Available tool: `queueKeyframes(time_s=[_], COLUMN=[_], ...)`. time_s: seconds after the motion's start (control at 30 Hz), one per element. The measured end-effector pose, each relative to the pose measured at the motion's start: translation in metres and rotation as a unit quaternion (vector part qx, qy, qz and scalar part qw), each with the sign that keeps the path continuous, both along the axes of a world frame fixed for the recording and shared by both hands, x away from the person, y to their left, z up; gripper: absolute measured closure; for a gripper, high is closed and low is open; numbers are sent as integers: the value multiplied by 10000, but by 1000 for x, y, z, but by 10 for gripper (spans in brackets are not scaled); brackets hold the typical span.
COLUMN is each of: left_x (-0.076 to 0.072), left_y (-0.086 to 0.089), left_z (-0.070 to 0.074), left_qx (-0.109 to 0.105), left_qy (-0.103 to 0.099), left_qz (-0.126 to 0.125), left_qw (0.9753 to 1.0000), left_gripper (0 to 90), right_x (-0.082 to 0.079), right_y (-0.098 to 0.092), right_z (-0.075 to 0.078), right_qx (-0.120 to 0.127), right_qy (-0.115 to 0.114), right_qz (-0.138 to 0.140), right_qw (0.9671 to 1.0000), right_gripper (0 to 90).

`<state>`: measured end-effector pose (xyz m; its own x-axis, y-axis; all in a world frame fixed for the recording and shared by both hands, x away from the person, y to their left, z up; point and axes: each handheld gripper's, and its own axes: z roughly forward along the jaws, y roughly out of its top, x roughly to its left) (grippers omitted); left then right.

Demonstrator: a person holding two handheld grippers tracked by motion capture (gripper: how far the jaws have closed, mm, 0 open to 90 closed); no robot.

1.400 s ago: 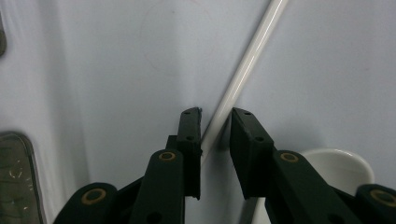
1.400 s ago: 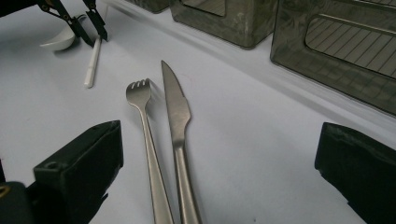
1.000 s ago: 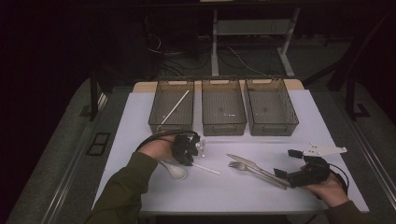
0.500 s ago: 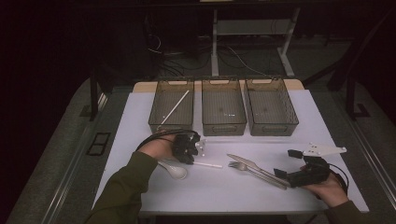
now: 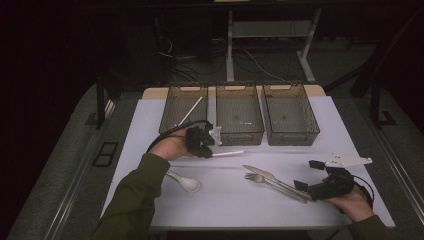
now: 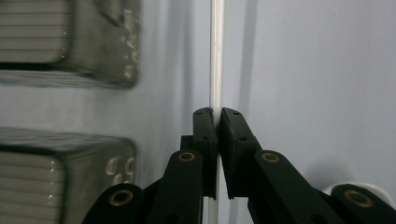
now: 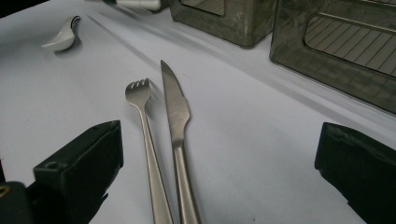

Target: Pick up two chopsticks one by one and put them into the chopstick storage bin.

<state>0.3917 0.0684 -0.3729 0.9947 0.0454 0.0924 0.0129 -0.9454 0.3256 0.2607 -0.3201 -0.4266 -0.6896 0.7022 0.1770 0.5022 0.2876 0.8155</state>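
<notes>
Likely, the thin white chopstick (image 6: 216, 56) clamped in the left hand-held gripper (image 6: 218, 114) could pivot and miss the eleven-o'clock bin (image 5: 181, 109); the right hand-held gripper (image 7: 219, 154) gapes empty.

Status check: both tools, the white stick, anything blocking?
Left tool shut on white stick, near the bins. Right tool open, fork and knife lying between its jaws. Left bin already holds one stick; path looks clear.
</notes>
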Motion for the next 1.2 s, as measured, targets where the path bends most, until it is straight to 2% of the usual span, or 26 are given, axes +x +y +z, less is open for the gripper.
queueKeyframes(time_s=[0.13, 0.2, 0.3, 0.37, 0.53, 0.63, 0.67, 0.7, 0.83, 0.87, 0.93, 1.03, 1.07, 1.1, 1.13, 1.17, 1.2], left_x=[9, 13, 22, 28, 44, 55, 58, 62, 77, 81, 89, 102, 106, 109, 113, 116, 118], left_y=[3, 6, 11, 16, 29, 37, 40, 43, 53, 54, 57, 62, 64, 65, 67, 69, 69], left_z=[17, 25, 38, 46, 67, 78, 80, 83, 87, 87, 86, 82, 80, 76, 74, 71, 66], left_qx=[-280, -420, -514, -600, -899, -1055, -1111, -1148, -1346, -1411, -1425, -1534, -1508, -1595, -1553, -1543, -1583], left_qy=[51, 61, 75, 65, 42, -64, -70, -115, -231, -275, -323, -375, -352, -354, -329, -329, -357], left_qz=[327, 521, 742, 898, 1399, 1661, 1816, 1884, 2167, 2281, 2424, 2709, 2764, 2882, 2943, 3033, 3158], left_qw=[9991, 9977, 9959, 9941, 9861, 9804, 9771, 9753, 9666, 9630, 9591, 9496, 9485, 9435, 9424, 9397, 9349], left_gripper=[840, 840, 840, 840, 840, 839, 840, 840, 839, 839, 840, 839, 839, 839, 839, 839, 839], right_x=[0, 0, 0, 0, 0, 0, 0, 0, 0, 0, 1, 1, 1, 1, 0, 0, 0], right_y=[0, 0, 0, 0, -1, -1, -1, -1, -1, -1, -1, -1, -2, -2, -2, -2, -2], right_z=[0, 0, 0, 0, 0, 0, 0, 0, -1, -1, -1, -1, -1, -1, -2, -2, -2], right_qx=[7, 5, 5, 10, 6, 8, 16, 14, 17, 16, 20, 25, 29, 19, 19, 14, 15], right_qy=[-2, -9, -9, -16, -13, -1, -4, -3, 4, 6, 22, 28, 31, 40, 41, 42, 43], right_qz=[2, 3, 7, 4, 8, 4, 2, 0, 10, 9, 1, 1, 6, 16, 16, 23, 21], right_qw=[10000, 10000, 10000, 10000, 10000, 10000, 10000, 10000, 10000, 10000, 10000, 10000, 10000, 10000, 10000, 10000, 10000], right_gripper=[10, 10, 10, 10, 10, 10, 10, 10, 10, 10, 10, 10, 10, 10, 10, 10, 10])
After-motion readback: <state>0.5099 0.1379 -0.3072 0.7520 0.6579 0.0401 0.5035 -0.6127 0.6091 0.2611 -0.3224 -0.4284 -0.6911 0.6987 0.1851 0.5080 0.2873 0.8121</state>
